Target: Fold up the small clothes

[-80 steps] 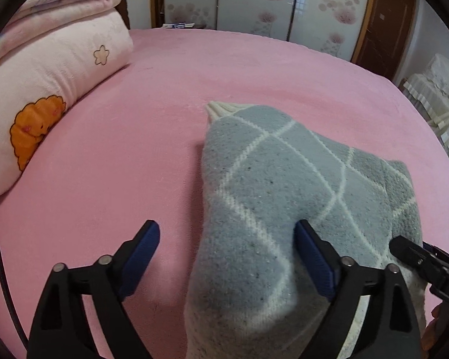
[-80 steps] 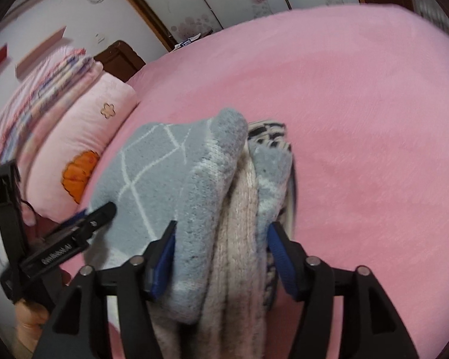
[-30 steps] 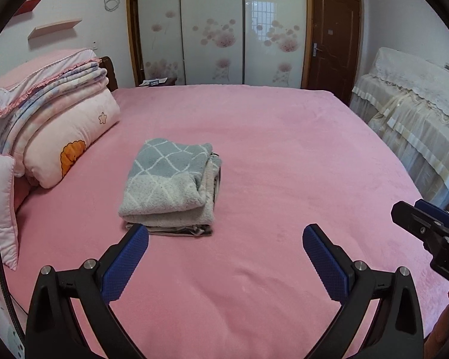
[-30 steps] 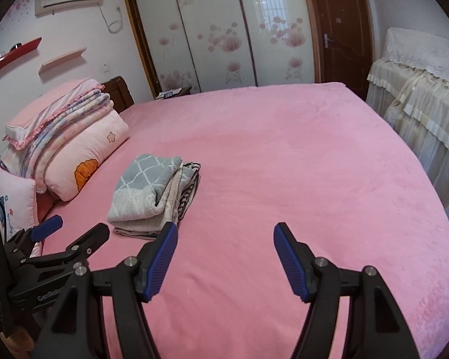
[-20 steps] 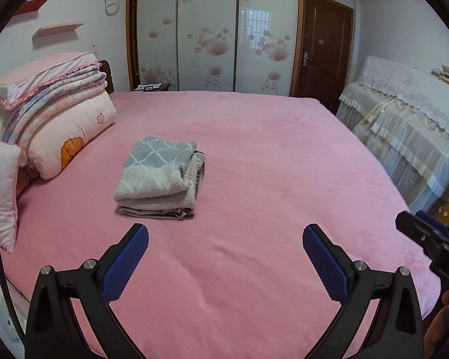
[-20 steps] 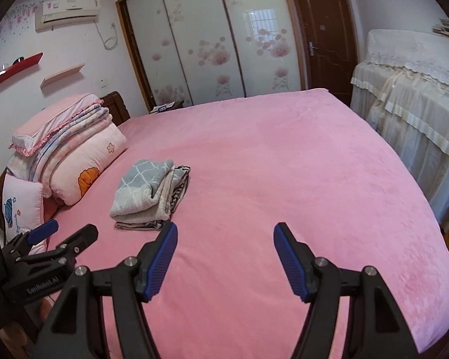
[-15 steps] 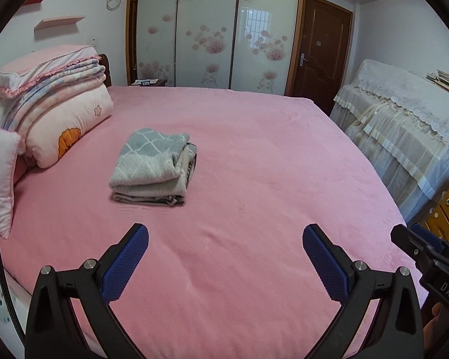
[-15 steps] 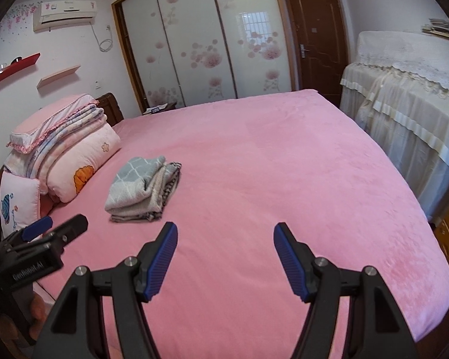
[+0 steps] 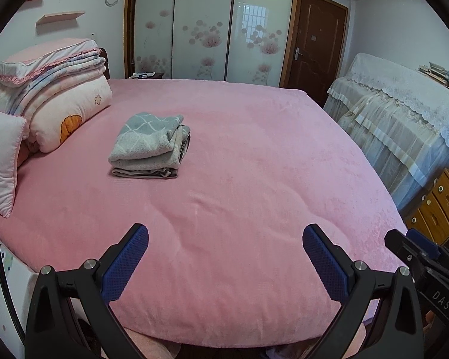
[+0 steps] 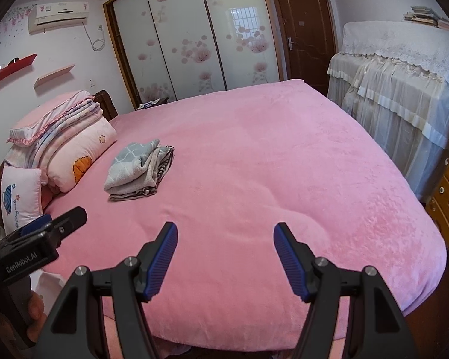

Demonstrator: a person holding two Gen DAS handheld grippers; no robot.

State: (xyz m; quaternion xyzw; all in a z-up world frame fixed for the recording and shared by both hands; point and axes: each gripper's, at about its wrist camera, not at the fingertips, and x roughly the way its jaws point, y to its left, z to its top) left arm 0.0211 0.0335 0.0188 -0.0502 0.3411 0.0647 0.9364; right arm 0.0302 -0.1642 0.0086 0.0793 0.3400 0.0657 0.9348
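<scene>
A wide bed covered in a pink plush blanket (image 9: 254, 155) fills most of both views. Behind it stands a wardrobe with white sliding doors printed with pink blossoms (image 9: 203, 27), with a dark brown wooden door (image 9: 314, 42) to its right. Along the bed's right side is a piece of furniture draped in white lace cloth (image 9: 404, 110). At the head of the bed, on the left, lies a stack of folded pink and pastel quilts and pillows (image 9: 57, 89).

The small pile of folded clothes, topped by a grey knit piece with a white diamond pattern (image 9: 149, 146), rests on the blanket just beside that bedding, well apart from both tools.

The left tool (image 9: 224, 257), black with blue ribbed pads, hangs above the near edge of the bed with its jaws wide apart and nothing between them. The right tool (image 10: 224, 254), built the same, is likewise spread open and empty over the blanket's near edge.
</scene>
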